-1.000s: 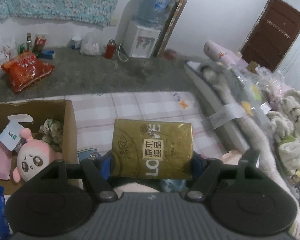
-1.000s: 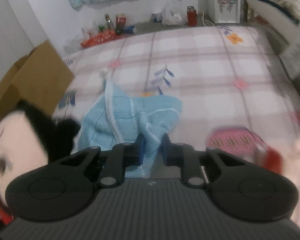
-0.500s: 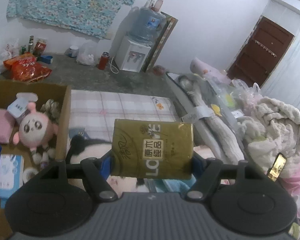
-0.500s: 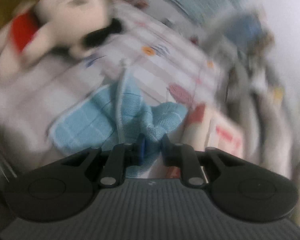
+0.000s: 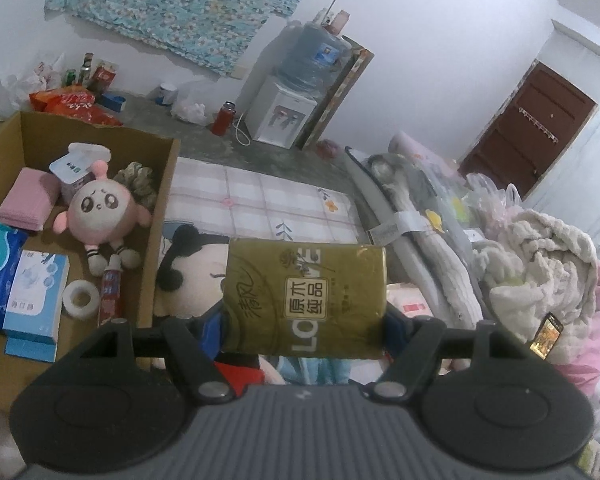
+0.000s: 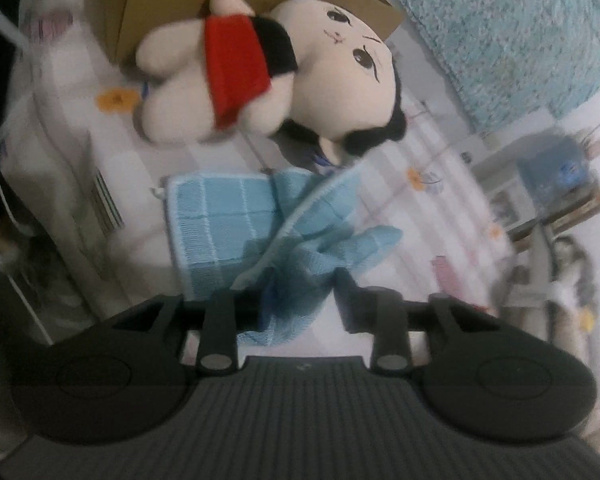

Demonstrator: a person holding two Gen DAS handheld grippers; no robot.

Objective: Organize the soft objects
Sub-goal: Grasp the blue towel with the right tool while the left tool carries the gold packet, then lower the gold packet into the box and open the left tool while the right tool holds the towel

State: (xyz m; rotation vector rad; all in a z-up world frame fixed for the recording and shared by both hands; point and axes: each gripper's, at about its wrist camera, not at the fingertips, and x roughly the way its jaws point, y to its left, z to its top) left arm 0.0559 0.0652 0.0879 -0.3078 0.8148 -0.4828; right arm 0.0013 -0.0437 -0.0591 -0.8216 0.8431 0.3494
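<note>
My left gripper [image 5: 308, 322] is shut on a gold tissue pack [image 5: 306, 288] and holds it up above the checked bed sheet [image 5: 260, 196]. Below it lies a black-haired doll in red [image 5: 188, 272], right beside the open cardboard box [image 5: 158, 216], which holds a pink plush [image 5: 100, 216]. In the right wrist view the doll [image 6: 300, 68] lies against the box [image 6: 148, 4]. My right gripper [image 6: 302, 310] is over a crumpled light blue cloth [image 6: 236, 216]. Its jaws are opening; a fold of the cloth stands between them, and the pads no longer press on it.
The box also holds tissue packs [image 5: 32, 296], a pink cloth [image 5: 28, 200], a tape roll [image 5: 78, 298] and a tube [image 5: 110, 292]. Rolled bedding [image 5: 420, 216] and a heap of blankets [image 5: 540, 264] line the bed's right side. A water dispenser [image 5: 284, 116] stands at the far wall.
My left gripper carried the gold pack across, bringing the box's inside and the doll into view. My right gripper rolled a long way round, and its jaws parted from the blue cloth.
</note>
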